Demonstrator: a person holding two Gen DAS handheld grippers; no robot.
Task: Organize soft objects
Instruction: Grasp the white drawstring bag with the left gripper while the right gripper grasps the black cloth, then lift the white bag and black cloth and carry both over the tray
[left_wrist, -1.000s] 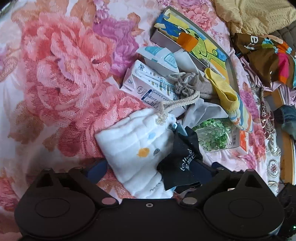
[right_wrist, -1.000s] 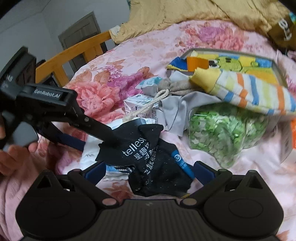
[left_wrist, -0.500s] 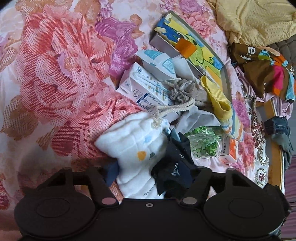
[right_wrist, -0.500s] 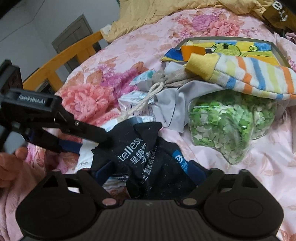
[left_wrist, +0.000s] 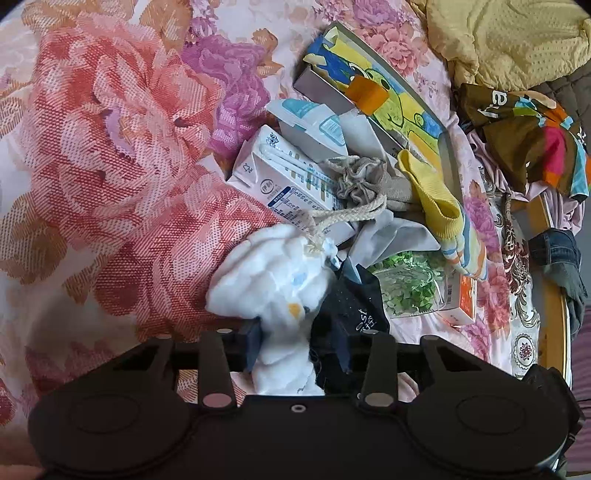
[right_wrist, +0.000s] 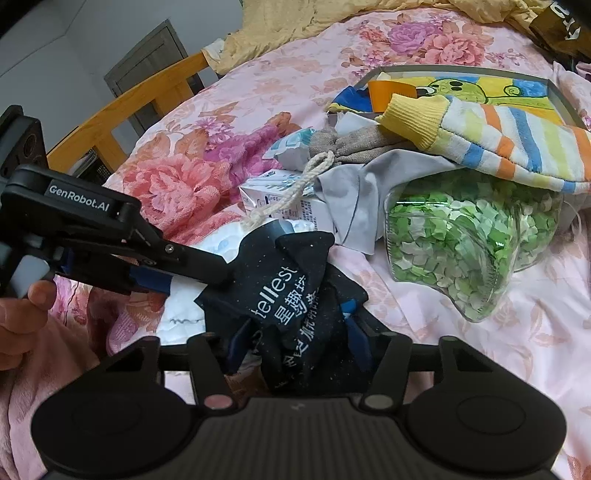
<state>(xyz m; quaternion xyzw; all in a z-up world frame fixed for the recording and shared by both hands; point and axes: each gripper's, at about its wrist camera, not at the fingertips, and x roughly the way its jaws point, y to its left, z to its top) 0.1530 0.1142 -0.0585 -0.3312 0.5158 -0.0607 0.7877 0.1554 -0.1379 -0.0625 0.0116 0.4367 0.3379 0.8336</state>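
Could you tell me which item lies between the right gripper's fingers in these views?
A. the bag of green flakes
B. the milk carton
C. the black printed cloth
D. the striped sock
C: in the right wrist view the black printed cloth is bunched between the closing right gripper fingers.

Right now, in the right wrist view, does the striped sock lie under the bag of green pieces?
No, the striped sock lies on top of the clear bag of green pieces, draped over its upper edge.
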